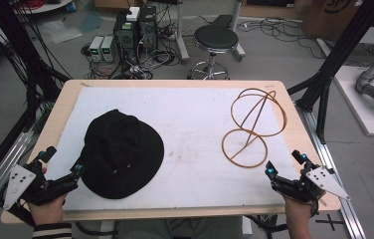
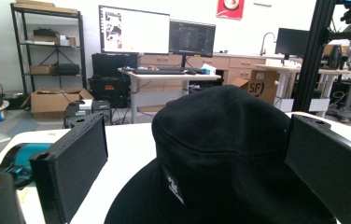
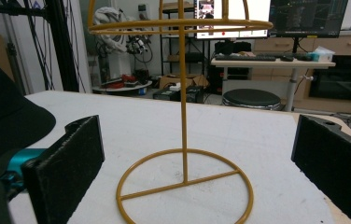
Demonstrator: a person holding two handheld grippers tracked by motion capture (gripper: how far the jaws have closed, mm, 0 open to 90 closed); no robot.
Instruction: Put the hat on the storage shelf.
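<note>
Black hat [image 1: 123,152] lies between the open left claw [image 1: 61,172]

In the left gripper view, the letters "SF" stand in black on a brown cardboard box [image 2: 261,85] right of centre. The small white mark on the black fabric bucket hat [image 2: 225,154] cannot be read.
</note>
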